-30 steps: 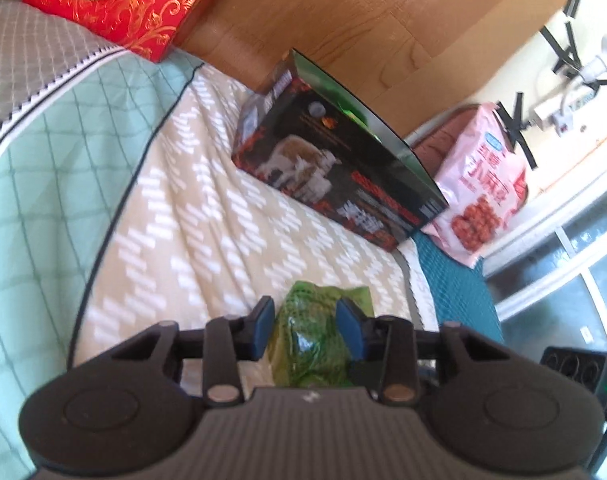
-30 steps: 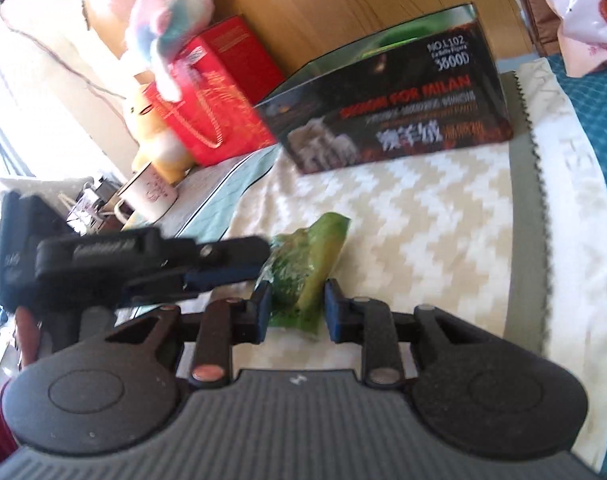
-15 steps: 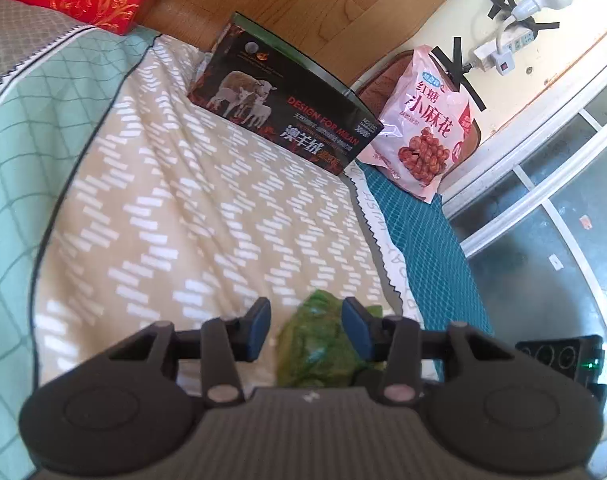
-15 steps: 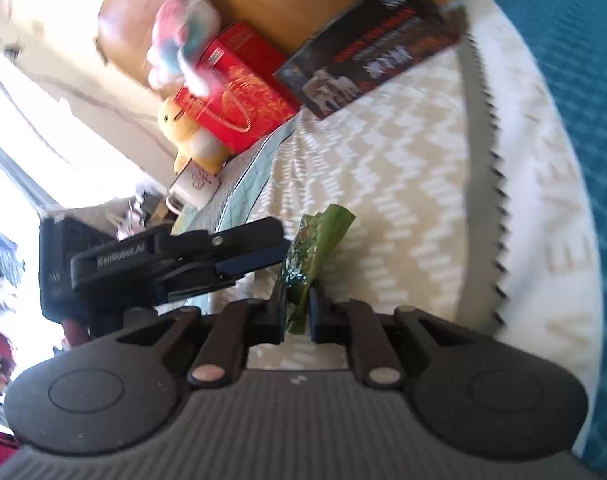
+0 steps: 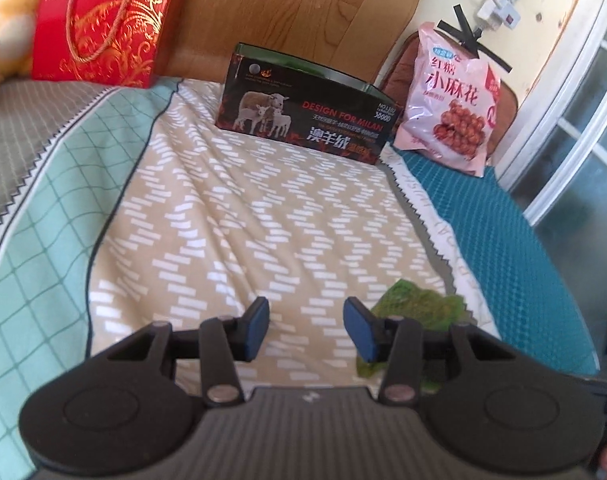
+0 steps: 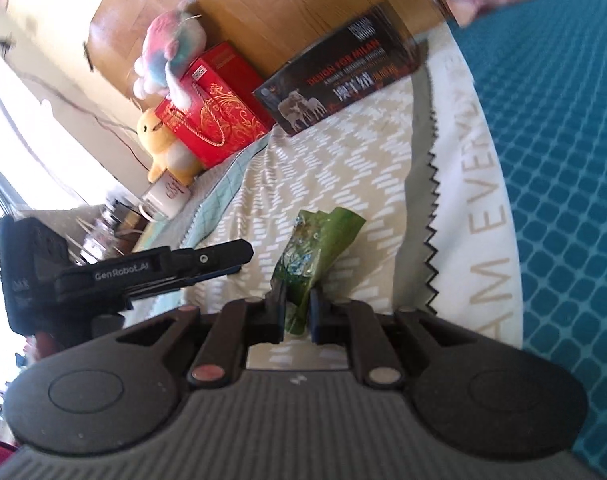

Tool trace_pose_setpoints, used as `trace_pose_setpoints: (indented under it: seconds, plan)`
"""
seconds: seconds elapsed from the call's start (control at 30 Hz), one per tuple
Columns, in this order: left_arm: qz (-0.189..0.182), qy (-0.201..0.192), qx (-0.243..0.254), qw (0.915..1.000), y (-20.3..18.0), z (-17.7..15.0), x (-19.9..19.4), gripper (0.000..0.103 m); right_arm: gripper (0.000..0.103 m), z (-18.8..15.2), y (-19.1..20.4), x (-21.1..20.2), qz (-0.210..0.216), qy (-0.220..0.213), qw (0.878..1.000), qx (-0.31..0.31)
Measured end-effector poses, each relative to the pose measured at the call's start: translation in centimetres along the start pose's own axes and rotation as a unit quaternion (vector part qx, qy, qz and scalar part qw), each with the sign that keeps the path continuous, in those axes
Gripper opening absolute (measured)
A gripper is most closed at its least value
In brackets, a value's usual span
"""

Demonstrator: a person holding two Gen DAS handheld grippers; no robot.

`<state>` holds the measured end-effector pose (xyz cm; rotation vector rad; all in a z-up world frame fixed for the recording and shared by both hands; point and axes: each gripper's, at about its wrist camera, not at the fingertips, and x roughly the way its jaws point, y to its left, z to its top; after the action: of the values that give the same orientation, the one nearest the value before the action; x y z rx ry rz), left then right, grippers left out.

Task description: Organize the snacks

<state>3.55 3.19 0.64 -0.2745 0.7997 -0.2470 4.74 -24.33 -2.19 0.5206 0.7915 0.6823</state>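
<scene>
So my right tool (image 6: 296,307) is clamped on the bottom edge of the green snack packet (image 6: 313,250), which sticks up over the zigzag bedspread (image 5: 263,220). My left tool (image 5: 305,330) has its pads apart with nothing between them, sitting just left of the packet. Main worry: I've only got a thin crinkly corner pinched, and the rest of the bag is flopping free, so a quick swing could let the foil slide out and drop it on the bed. I'm guessing it goes in the open dark box with the sheep on it (image 5: 303,120) up by the headboard, next to the pink snack bag (image 5: 451,100). The box looks light and sits on soft bedding, so bumping its rim could tip it. The left tool is also close enough to get clipped on the way past.
</scene>
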Motion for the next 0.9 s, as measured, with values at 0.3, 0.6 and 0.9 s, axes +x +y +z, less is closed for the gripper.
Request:
trace_pose_setpoints:
  seconds: [0.3,0.6,0.9]
  plan:
    - [0.027,-0.008,0.005,0.9996,-0.1,-1.1,-1.0,0.046,0.023,-1.3,1.6,-0.2,-0.064,-0.033,0.995,-0.064]
    - [0.039,-0.014,0.002,0.9991,-0.1,-1.4,-1.3,0.046,0.039,-1.9,2.4,-0.9,-0.124,-0.079,0.984,-0.103]
    - [0.062,-0.024,0.013,0.9977,0.0,-1.7,-1.5,0.046,0.039,-2.8,3.5,-1.6,-0.175,-0.127,0.967,-0.138]
